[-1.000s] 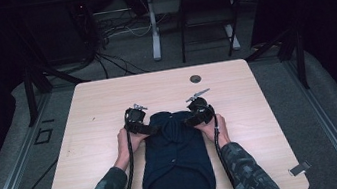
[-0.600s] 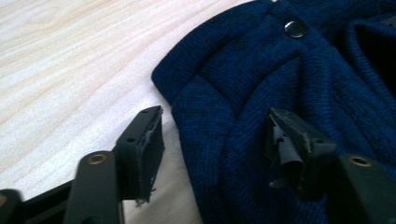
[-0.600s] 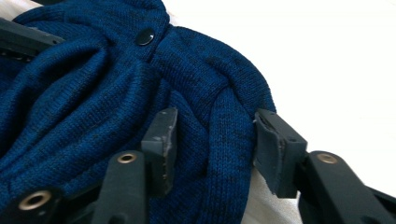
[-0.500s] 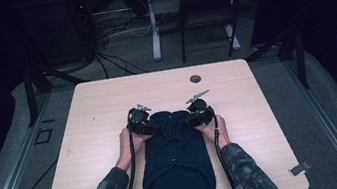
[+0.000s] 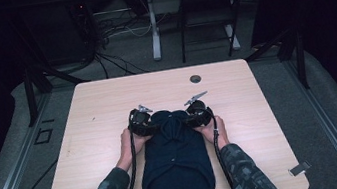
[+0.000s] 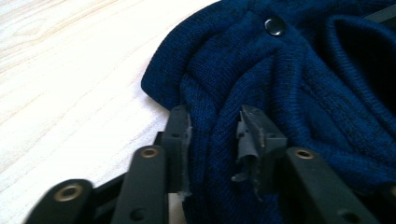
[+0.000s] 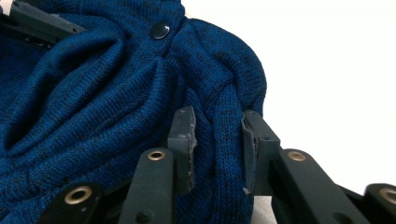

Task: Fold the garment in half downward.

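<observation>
Dark cables and table legs back a pale desk [image 5: 106, 98] where a navy sweater [image 5: 177, 169] lies at the near edge. Left gripper [image 5: 147, 126] and right gripper [image 5: 195, 118] have just been closing, each pinching a bunched fold at its far corners, seemingly for folding. Sleeves lie tucked out of sight.

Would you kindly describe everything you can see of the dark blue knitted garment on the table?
The garment is dark blue knit, apparently wool, with small dark snap buttons. It lies flat on the wooden table near the person's edge, its far end bunched into folds. There the left hand-held gripper and the right hand-held gripper, whose jaws have just been closing, each pinch a fold at one corner.
</observation>
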### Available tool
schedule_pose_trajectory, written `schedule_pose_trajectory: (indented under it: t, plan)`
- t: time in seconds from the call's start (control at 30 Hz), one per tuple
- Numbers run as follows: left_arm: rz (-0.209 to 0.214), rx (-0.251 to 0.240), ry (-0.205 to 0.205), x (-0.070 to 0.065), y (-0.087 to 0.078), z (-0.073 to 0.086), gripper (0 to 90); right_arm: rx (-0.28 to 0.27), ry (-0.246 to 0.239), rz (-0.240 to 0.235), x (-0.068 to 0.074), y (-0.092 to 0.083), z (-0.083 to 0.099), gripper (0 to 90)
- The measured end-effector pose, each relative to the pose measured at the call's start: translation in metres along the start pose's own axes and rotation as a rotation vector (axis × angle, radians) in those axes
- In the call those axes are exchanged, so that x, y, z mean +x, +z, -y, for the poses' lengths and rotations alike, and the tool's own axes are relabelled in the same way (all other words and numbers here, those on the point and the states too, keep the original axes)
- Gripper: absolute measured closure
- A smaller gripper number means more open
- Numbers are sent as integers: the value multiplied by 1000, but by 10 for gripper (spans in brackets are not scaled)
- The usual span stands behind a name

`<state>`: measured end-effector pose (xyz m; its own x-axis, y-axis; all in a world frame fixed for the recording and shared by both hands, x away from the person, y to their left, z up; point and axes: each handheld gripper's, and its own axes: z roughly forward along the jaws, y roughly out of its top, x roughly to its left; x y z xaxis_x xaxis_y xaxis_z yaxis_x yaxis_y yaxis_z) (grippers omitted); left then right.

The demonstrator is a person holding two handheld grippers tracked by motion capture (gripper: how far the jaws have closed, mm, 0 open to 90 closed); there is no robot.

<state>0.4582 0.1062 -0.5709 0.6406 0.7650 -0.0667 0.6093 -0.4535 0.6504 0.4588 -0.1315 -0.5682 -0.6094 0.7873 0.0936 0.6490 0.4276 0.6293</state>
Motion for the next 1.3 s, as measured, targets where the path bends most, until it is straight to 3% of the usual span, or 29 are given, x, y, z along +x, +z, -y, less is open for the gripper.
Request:
schedule_pose_trajectory:
  t: [0.23,0.43,0.53,0.8,0.93,1.1,1.3]
  plan:
    - [21,-6,-2,0,0,1,775,-12,-19,10,1,-1,2,713]
    - [13,-15,16,-2,0,2,794,-39,-34,11,3,0,4,725]
    - [4,-14,33,-4,0,2,800,-21,-58,16,3,-2,3,730]
    - [7,-45,29,-4,-3,3,809,-35,-80,36,6,-6,1,741]
    - [-3,-68,59,-6,-9,0,813,-50,-119,60,9,-10,0,745]
    - [-44,-102,124,-14,-19,-5,816,-79,-177,102,16,-20,-2,747]
    - [-79,-142,169,-19,-28,-9,816,-125,-235,154,24,-32,-6,748]
